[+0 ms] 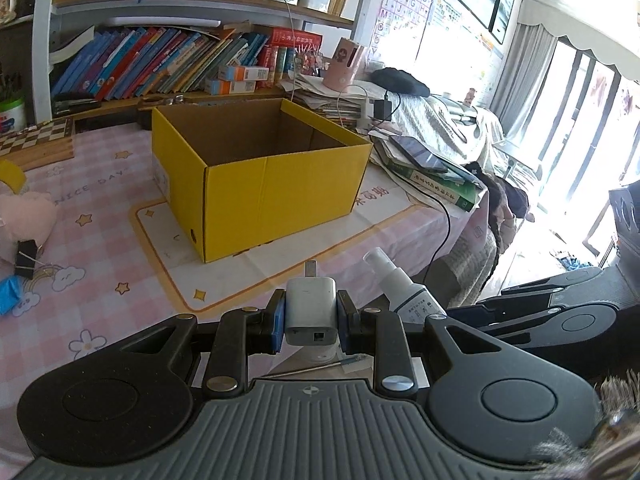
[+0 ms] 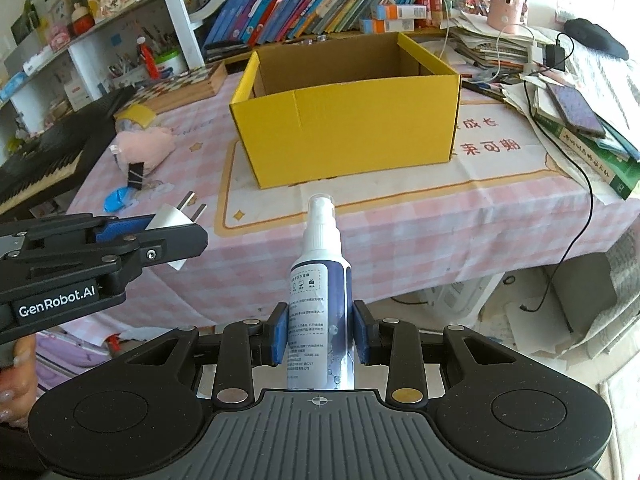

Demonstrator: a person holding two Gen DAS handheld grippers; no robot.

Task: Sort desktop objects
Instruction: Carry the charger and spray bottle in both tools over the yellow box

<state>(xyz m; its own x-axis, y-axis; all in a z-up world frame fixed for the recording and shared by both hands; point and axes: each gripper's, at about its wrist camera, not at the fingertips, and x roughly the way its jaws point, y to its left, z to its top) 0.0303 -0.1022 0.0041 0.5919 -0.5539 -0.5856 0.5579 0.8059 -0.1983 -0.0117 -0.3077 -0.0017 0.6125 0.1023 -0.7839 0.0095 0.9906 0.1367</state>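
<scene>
Both tongs loaded, we carry toward the box.

Nearest us, low centre of the left view, our left gripper (image 1: pixel 311 317) is clamped on the charger (image 1: pixel 311 310), prongs forward; low centre of the right view, our right gripper (image 2: pixel 320 338) pinches the spray bottle (image 2: pixel 320 304), nozzle forward. Ahead, mid-frame on the pink tablecloth (image 2: pixel 400 232), sits the open yellow box (image 2: pixel 344 120), apparently empty from here. We judge this the carry step: next, bring each load over the rim and let go inside, keeping the two grippers apart. Clip (image 2: pixel 135 175) and plush (image 2: pixel 146 148) wait at left.
</scene>
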